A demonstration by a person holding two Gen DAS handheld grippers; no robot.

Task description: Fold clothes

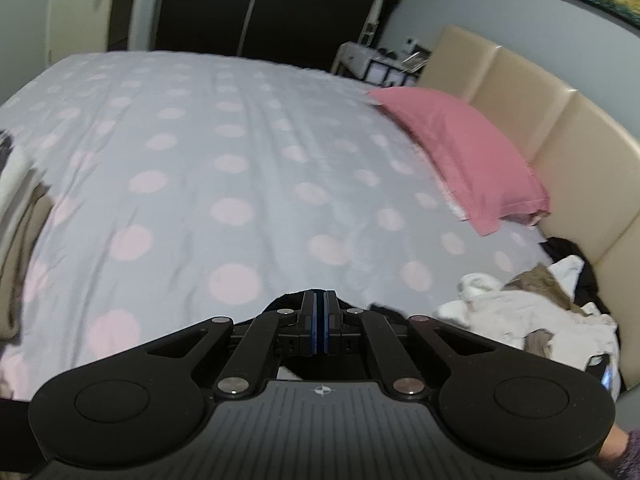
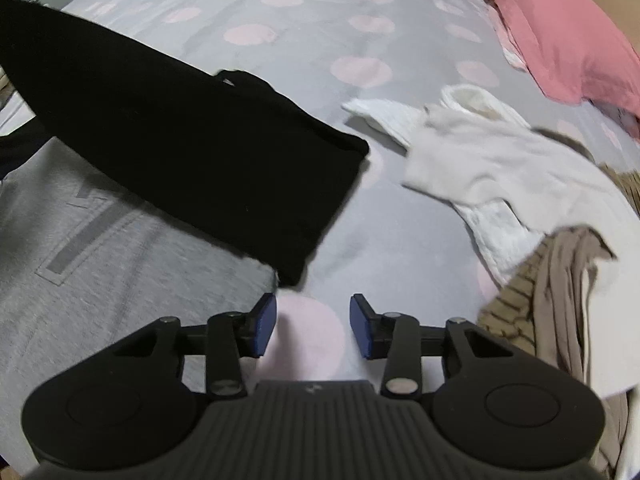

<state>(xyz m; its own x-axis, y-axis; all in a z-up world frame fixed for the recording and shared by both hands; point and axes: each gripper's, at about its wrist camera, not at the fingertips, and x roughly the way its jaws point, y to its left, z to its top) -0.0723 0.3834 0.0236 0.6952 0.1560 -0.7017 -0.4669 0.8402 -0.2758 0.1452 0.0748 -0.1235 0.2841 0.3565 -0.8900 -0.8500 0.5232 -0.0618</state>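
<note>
Above-left of the right gripper (image 2: 313,326), black garment (image 2: 192,152), apart.

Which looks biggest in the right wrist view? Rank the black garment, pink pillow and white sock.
1. black garment, though it hangs nearer the camera
2. pink pillow, cut off by the frame edge
3. white sock

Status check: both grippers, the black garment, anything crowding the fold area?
Left gripper shut on black garment. Right gripper open, nothing between its pads. Garment lifted over grey sweatshirt. Pile of unfolded clothes close by.
</note>
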